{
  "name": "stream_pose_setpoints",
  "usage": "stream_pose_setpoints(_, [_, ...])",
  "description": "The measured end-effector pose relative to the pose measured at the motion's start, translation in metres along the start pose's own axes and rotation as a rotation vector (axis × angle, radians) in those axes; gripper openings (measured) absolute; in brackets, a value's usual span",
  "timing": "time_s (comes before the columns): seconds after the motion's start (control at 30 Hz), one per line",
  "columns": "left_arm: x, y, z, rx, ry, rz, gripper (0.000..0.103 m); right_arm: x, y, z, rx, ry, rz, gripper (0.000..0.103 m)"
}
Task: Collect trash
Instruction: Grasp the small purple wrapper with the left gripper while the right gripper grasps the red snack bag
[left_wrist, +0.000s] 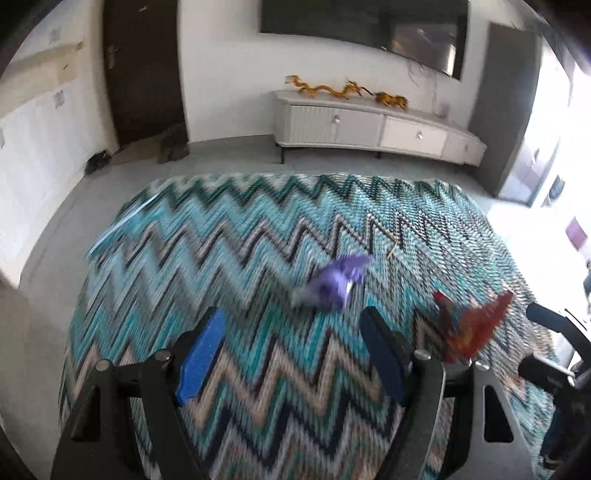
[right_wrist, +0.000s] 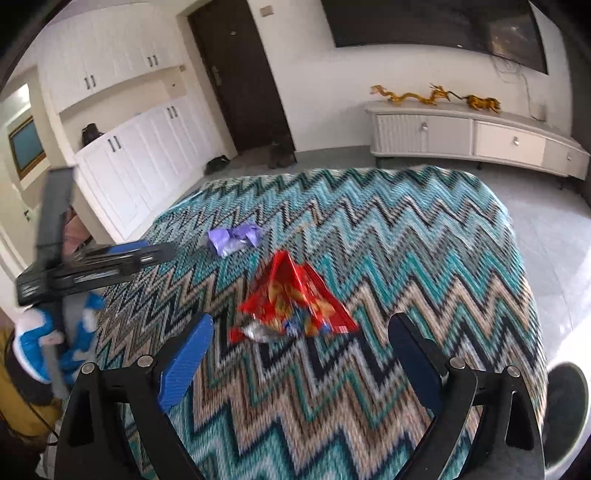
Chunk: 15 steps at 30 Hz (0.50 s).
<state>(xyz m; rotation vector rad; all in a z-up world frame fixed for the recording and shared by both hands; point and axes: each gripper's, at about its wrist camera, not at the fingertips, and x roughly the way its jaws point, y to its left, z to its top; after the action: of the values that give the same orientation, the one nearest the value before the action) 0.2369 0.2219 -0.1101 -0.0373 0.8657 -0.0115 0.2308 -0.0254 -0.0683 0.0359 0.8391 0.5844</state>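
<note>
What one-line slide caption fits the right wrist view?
Open right gripper poised over a crumpled red foil snack bag on a teal zigzag rug, crumpled purple wrapper beyond.

You are looking through two fisheye lenses in a daylit room. Straight lines bow outward toward the edges, and dark rounded corners frame each picture.

In your left wrist view, strong daylight floods in from the right side and burns the floor (left_wrist: 517, 236) there to pure white. Motion blur smears the zigzag rug (left_wrist: 221, 258), worst on its left side, and softens the purple wrapper (left_wrist: 338, 282) and red wrapper (left_wrist: 472, 328). The far cabinet (left_wrist: 369, 125) stays fairly sharp.

In your right wrist view, light is more even. The rug (right_wrist: 406, 258) blurs near the bottom, the red wrapper (right_wrist: 291, 302) is slightly smeared, and glare brightens the tiled floor (right_wrist: 554, 266) at right.
</note>
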Motion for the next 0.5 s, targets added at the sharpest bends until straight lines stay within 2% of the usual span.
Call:
stream_pose_setpoints(0.1, [0.029,-0.001,0.016,-0.006,0.037,-0.033,0.075,0.017,0.001,0.009,-0.01,0.01,0.035,0.09])
stream_pose_setpoints(0.2, [0.045,0.001,0.025,-0.021,0.057,-0.057,0.074,0.037,0.002,0.011,-0.017,0.033,0.05,0.088])
stream_pose_setpoints(0.3, [0.054,0.0,0.028,-0.019,0.072,-0.059,0.072,0.051,0.001,0.011,-0.01,0.057,0.063,0.082])
stream_pose_setpoints(0.33, [0.057,-0.001,0.027,-0.017,0.079,-0.071,0.067,0.053,0.002,0.01,-0.009,0.061,0.062,0.08])
stream_pose_setpoints(0.47, [0.067,-0.005,0.023,-0.014,0.107,-0.099,0.051,0.061,0.004,0.005,-0.009,0.082,0.036,0.053])
stream_pose_setpoints(0.5, [0.07,-0.007,0.022,-0.019,0.118,-0.1,0.039,0.06,0.004,0.002,-0.009,0.081,0.033,0.051])
